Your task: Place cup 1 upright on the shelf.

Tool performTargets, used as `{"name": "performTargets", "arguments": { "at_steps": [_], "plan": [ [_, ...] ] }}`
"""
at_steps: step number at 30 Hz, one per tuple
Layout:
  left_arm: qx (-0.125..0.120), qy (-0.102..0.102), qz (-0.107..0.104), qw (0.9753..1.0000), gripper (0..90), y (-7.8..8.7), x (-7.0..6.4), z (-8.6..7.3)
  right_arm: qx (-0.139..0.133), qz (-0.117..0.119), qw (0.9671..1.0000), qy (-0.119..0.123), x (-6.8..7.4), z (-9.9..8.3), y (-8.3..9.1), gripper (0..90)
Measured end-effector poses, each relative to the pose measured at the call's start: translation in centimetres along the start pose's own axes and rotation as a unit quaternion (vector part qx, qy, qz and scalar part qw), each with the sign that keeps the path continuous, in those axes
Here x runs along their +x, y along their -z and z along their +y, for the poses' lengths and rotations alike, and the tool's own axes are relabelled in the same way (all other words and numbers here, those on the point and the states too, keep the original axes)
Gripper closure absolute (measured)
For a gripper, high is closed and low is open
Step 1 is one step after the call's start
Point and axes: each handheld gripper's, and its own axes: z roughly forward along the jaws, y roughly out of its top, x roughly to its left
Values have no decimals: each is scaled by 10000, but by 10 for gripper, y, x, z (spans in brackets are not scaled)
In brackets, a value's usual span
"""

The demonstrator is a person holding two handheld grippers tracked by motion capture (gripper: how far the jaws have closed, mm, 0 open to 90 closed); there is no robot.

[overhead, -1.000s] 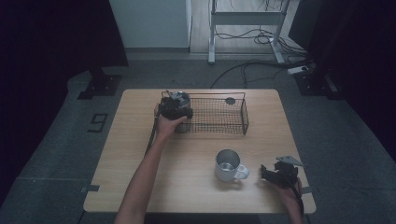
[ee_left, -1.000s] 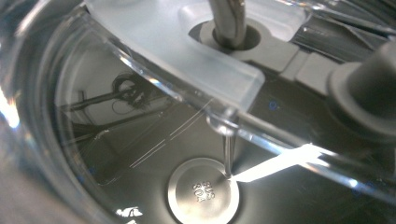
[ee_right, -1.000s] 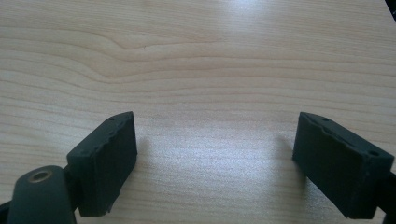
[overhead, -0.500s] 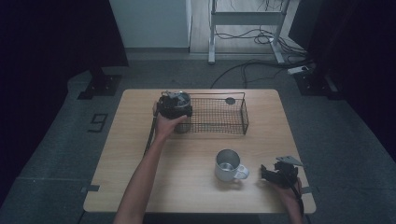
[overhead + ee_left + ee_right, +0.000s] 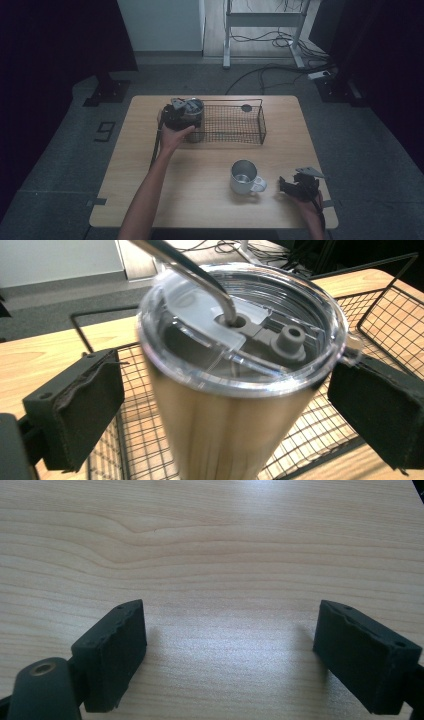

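Steel tumbler [image 5: 235, 405]: brushed metal wall, tapering downward, upright at the left end of the wire basket [image 5: 235, 131]; long axis vertical.
Lid [image 5: 242, 330]: clear plastic, round, with a slider and a grey stopper; bent metal straw [image 5: 200, 275] through its hole.
Left gripper [image 5: 240, 405]: level with the tumbler's upper wall, jaws spread wide, one black pad on each side, a gap visible at both; not yet gripping, by the look of it.
Key relation: tumbler straight ahead, centred between the left jaws; a squeeze across the wall just under the lid likely enough to take it.
Nearer hand: left, right at the tumbler; right well apart, at the near right corner.
Right gripper [image 5: 230, 655]: low over bare wood, jaws wide, nothing between them.
Mug [image 5: 245, 177]: dull metal, handle toward the right gripper, standing on the table [image 5: 150, 195] just beside that gripper.
Basket: thin black wire mesh, rectangular, open top, a small dark round thing [image 5: 246, 107] at its far rim.
Handling guess: smooth wall, slippery; rubbery pads should help.
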Motion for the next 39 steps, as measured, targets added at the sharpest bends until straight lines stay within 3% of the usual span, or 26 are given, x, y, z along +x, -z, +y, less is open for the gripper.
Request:
{"name": "performTargets", "arguments": {
  "at_steps": [9, 13, 24, 39],
  "plan": [
    [24, 31, -62, 10000, 54, 19, 8, -11, 0, -6, 10000, 2, 0, 0, 0, 134],
    [38, -59, -83, 9999, 68, 32, 9, -16, 1, -6, 10000, 2, 0, 0, 0, 134],
    [-121, -216, -313, 9992, 99, 62, 2, -28, -1, -7, 10000, -3, 0, 0, 0, 134],
    [206, -263, -456, 9984, 128, 83, 6, -71, 8, -6, 10000, -9, 0, 0, 0, 134]
  ]
}}
